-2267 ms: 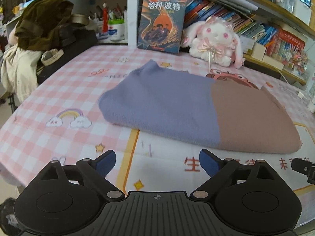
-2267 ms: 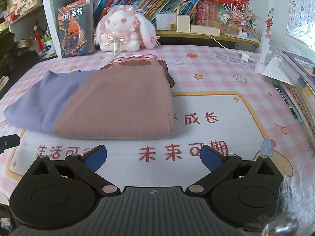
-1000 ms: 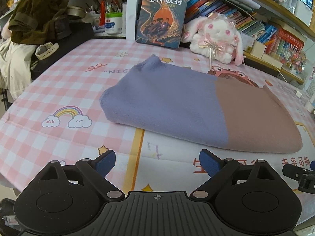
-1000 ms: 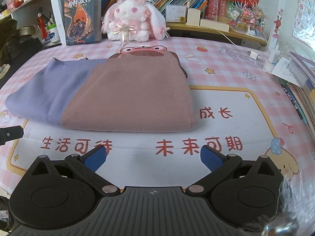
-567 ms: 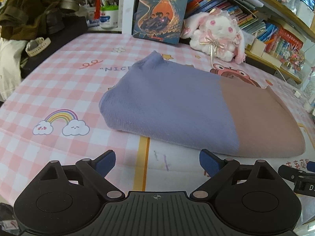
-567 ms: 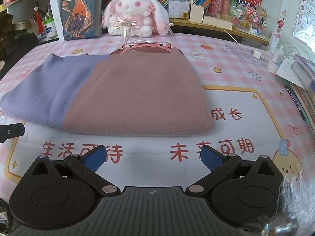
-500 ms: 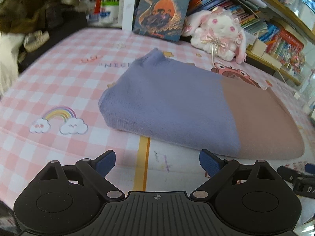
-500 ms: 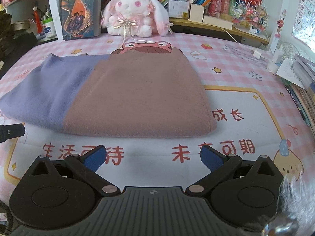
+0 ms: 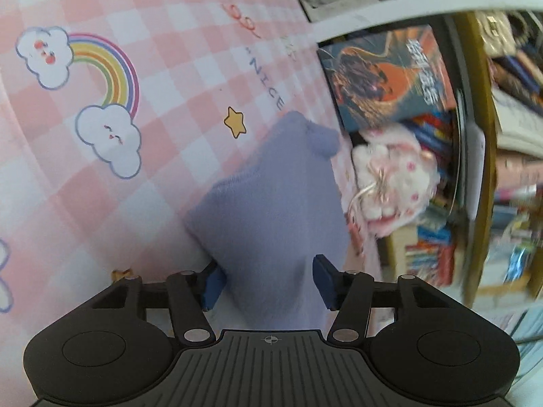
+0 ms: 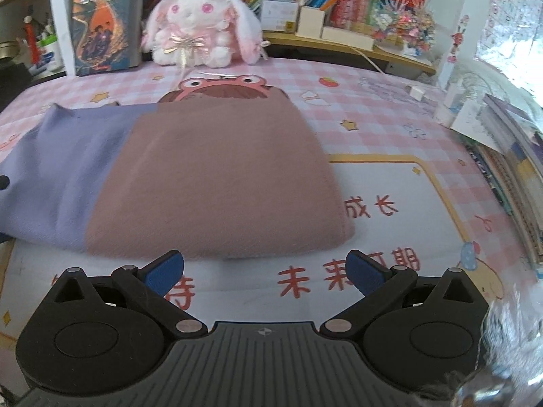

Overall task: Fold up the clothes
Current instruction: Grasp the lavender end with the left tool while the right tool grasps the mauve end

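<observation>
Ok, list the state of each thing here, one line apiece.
garment: folded, flat on table.
left gripper: closing, purple end between its jaws.
right gripper: open, empty, short of garment's edge.
plush rabbit: upright.
book: standing against shelf.

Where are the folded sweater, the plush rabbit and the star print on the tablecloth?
folded sweater [image 10: 217,183]: right wrist view, middle of its brown part.
plush rabbit [image 10: 197,10]: right wrist view, on its face.
star print [image 9: 235,122]: left wrist view, centre of the yellow star beside the sweater's purple end.
</observation>
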Available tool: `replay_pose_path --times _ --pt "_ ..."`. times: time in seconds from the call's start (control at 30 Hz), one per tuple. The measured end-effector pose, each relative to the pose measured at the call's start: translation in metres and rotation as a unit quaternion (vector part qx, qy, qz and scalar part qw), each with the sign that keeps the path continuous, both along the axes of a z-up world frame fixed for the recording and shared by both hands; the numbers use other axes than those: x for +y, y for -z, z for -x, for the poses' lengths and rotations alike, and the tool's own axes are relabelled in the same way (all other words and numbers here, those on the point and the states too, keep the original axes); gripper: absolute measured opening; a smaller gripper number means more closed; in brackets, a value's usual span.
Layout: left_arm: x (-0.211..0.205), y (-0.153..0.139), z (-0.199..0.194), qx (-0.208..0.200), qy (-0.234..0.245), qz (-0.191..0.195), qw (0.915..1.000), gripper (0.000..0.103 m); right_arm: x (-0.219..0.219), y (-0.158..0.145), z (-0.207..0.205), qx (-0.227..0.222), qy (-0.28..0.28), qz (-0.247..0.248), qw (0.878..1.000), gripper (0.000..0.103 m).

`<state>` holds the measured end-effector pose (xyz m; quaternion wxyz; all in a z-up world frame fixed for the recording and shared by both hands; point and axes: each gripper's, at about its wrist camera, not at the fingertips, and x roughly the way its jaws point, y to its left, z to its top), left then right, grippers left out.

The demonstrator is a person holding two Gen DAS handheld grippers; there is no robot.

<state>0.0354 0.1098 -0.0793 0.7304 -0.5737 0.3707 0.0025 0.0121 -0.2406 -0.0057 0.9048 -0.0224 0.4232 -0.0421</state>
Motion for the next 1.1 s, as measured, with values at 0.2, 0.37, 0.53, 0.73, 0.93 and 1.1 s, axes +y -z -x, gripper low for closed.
replay_pose_path --times 0.2,0.37,0.53,0.73,0.93,1.1 --pt "0.007 0.007 -0.019 0.002 0.001 0.029 0.9996 0.062 -0.005 -0.004 -0.006 -0.005 0.033 -0.009 0.999 0.102" --pt "0.009 0.013 -0.020 -0.004 -0.007 0.047 0.9989 0.061 -0.020 -0.008 -0.012 -0.014 0.076 -0.044 0.996 0.101" --pt "0.011 0.019 -0.019 0.003 -0.020 0.051 0.9985 0.032 -0.043 -0.010 -0.020 -0.019 0.122 -0.086 0.989 0.098" --pt "0.015 0.007 -0.011 -0.013 -0.005 -0.017 0.9998 0.009 -0.056 -0.006 -0.038 -0.009 0.117 -0.125 0.985 0.075" --pt "0.045 -0.004 0.019 -0.035 -0.076 -0.073 0.9938 0.009 -0.050 0.007 -0.063 0.015 0.075 -0.166 0.983 0.057" --pt "0.054 0.006 0.022 -0.036 -0.079 -0.075 0.9934 0.025 -0.028 0.013 -0.073 0.039 -0.018 -0.193 0.980 0.047"
